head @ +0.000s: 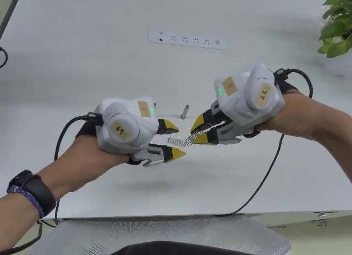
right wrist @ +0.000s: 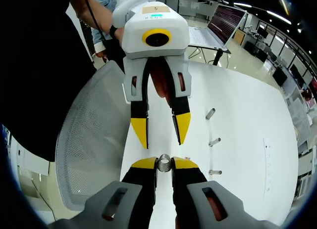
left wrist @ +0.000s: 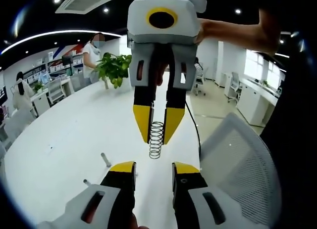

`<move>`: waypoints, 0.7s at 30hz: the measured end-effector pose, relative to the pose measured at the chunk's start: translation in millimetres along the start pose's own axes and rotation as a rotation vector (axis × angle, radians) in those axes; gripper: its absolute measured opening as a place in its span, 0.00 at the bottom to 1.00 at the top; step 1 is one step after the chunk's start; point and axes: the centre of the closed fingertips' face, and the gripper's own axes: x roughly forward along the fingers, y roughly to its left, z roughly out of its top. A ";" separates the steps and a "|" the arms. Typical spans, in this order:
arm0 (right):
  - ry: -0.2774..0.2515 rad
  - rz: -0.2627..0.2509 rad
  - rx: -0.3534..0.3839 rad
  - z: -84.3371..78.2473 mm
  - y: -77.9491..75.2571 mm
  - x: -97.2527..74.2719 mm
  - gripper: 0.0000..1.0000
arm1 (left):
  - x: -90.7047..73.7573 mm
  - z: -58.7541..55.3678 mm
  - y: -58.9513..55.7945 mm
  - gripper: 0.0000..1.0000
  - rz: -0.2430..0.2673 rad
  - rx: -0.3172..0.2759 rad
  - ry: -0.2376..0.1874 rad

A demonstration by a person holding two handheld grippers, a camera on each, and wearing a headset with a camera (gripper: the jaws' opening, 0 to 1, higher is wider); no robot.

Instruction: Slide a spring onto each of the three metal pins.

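Spring [head: 186, 138] clenched by my right gripper [head: 199, 131], long axis pointing straight between the released fingers of my left gripper [head: 174, 139]; pins [right wrist: 214, 141] lie farther off on the surface [head: 82, 45].

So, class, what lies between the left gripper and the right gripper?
A spring, clamped in the right gripper, pointing at the open left gripper; clearest in the head view.
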 end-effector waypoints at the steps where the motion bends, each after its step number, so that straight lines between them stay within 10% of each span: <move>1: 0.003 -0.001 0.002 -1.8 -0.8 0.5 0.09 | -1.4 -1.7 1.2 0.23 0.006 -0.011 0.000; 21: 0.029 -0.038 0.064 -27.9 -30.8 8.3 0.09 | -35.8 -33.7 28.9 0.34 0.141 -0.124 0.015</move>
